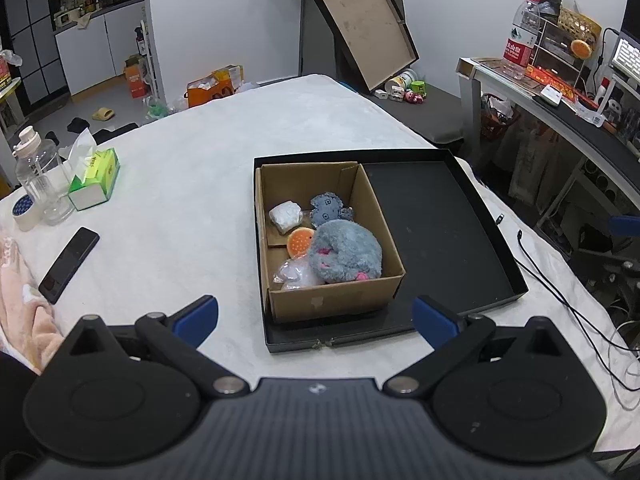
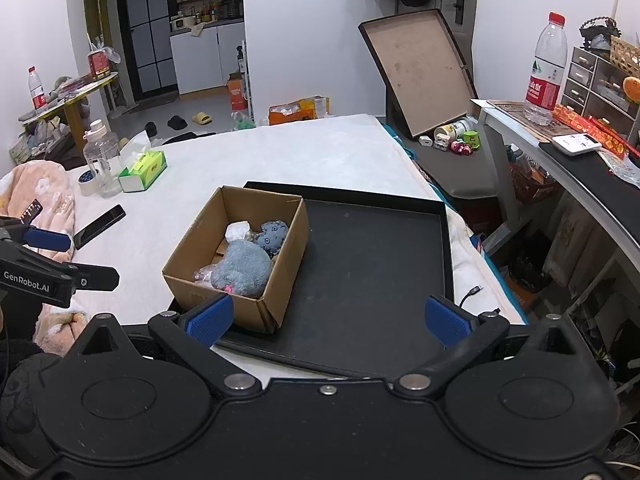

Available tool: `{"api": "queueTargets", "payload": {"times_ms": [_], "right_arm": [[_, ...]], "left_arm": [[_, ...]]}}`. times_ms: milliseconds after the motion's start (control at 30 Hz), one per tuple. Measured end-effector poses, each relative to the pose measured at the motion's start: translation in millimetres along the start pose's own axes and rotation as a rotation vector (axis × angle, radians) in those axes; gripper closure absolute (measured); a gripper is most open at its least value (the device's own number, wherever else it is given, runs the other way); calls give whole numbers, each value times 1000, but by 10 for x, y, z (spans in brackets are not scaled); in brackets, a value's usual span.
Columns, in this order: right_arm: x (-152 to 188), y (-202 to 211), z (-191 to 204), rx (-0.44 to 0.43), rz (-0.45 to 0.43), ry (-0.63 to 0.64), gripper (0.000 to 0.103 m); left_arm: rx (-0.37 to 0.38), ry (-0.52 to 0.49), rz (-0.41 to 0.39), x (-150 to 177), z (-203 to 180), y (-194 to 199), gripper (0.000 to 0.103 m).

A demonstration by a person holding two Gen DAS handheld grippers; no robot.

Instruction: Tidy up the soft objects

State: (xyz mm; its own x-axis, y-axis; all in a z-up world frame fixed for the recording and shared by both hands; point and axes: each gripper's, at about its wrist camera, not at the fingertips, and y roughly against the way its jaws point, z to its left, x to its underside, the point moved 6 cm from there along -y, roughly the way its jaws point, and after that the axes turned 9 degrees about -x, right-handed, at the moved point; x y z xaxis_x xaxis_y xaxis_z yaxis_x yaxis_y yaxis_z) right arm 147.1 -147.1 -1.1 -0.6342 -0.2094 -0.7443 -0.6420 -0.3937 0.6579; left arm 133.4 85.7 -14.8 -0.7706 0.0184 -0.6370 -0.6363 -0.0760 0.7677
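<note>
Nearest the lens, the left gripper (image 1: 315, 318) holds its blue-padded fingers (image 1: 198, 317) spread wide with nothing between them. The right gripper (image 2: 329, 319) is likewise spread and empty; its left blue pad sits in front of the near corner of the box.

Just beyond both pairs of fingers lies a shallow black cardboard tray (image 1: 448, 232) on a surface covered with a white fleecy cloth (image 1: 192, 184). An open brown corrugated cardboard box (image 1: 332, 298) stands in the tray's left part, ahead of the left gripper and between its fingertips in that view.

Inside the box, at the near right, is a large grey furry plush toy with pink details (image 1: 346, 256). Touching it at the left are a round orange dotted soft piece (image 1: 300, 242) and a pale pinkish soft item in clear wrap (image 1: 296, 274). Behind them lie a small blue-grey plush with dark dots (image 1: 326, 208) and a white crumpled soft lump (image 1: 285, 216).

Left of the tray, well apart, a black phone (image 1: 69, 264) lies flat. Farther off stand a green tissue pack (image 1: 95, 178), a clear plastic bottle (image 1: 38, 176) and a tape roll (image 1: 24, 208).
</note>
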Motion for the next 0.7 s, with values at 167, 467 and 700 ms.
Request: {"api": "queueTargets", "payload": {"times_ms": [167, 467, 700], "right_arm": [[4, 10, -15, 7, 3, -1, 0], [14, 45, 10, 7, 10, 2, 0], [29, 77, -1, 13, 38, 8, 0]], "left_arm": [[2, -6, -5, -31, -18, 66, 0], [29, -37, 17, -65, -41, 271, 0], [30, -69, -5, -178, -59, 454, 0]]}}
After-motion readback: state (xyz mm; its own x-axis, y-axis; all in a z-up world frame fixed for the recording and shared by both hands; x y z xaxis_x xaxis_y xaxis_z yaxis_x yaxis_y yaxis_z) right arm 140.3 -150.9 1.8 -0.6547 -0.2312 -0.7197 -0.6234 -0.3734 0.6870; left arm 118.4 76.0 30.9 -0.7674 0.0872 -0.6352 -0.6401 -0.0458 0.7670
